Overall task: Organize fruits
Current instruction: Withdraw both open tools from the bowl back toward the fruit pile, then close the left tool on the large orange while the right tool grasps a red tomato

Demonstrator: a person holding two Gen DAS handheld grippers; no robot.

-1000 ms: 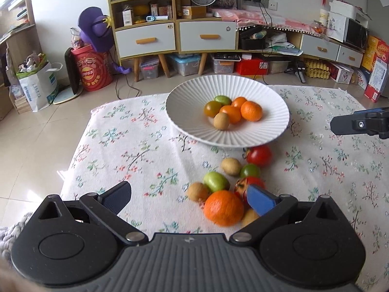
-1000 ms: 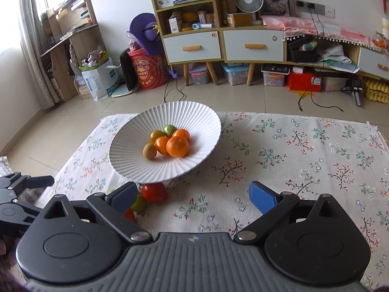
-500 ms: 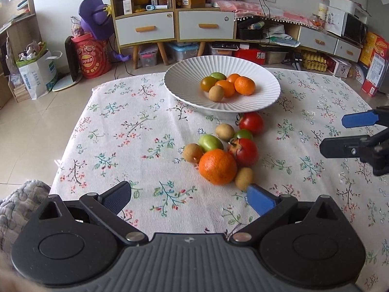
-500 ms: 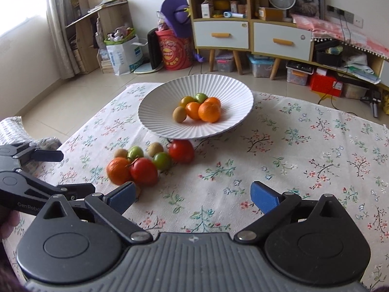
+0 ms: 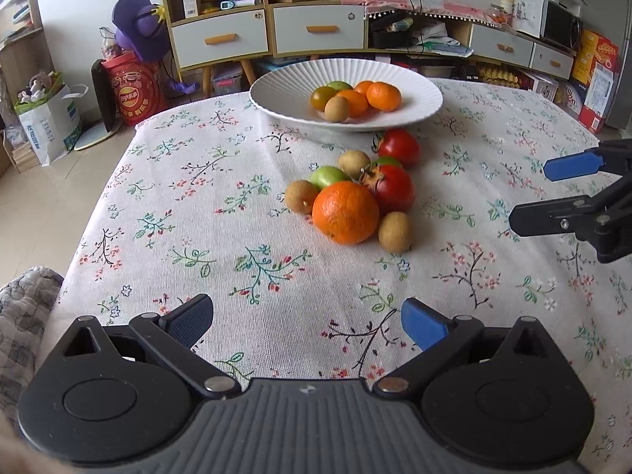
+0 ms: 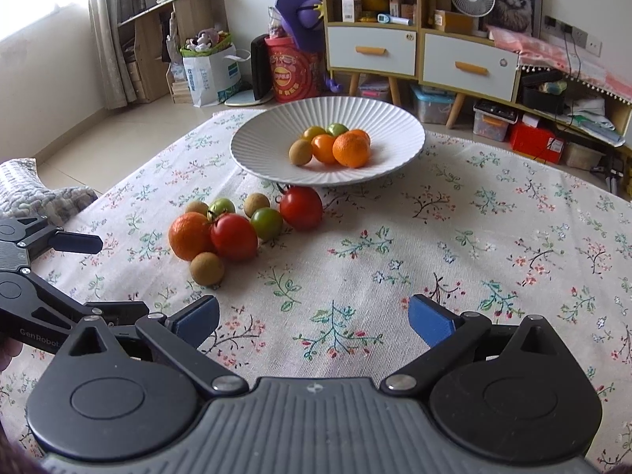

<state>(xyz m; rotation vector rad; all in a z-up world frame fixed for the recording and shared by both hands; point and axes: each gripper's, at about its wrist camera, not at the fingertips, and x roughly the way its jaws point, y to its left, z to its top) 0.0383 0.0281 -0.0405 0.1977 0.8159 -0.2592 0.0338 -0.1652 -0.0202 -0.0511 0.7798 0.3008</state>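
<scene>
A white ribbed plate [image 5: 284, 96] [image 6: 260, 158] at the far side of the table holds several small fruits. In front of it a cluster lies on the floral cloth: a large orange [image 5: 345, 212] [image 6: 189, 236], two red tomatoes [image 5: 390, 187] [image 5: 399, 146], green fruits [image 5: 328, 175] and brown kiwis [image 5: 394, 232]. My left gripper [image 5: 308, 320] is open and empty, well short of the cluster. My right gripper [image 6: 314, 318] is open and empty, right of the cluster. Each gripper shows in the other's view, the right one [image 5: 553, 193] and the left one [image 6: 83, 272].
The floral tablecloth [image 5: 197, 205] covers the table; its left edge drops to the floor. A grey cushion [image 6: 35, 193] sits at the near left corner. Cabinets [image 5: 268, 35], a red drum [image 5: 134, 94] and boxes stand beyond the table.
Both grippers have pulled back toward me and away from the plate and the fruit cluster, which now appear farther off. Both stay open and empty. The fruits have not moved.
</scene>
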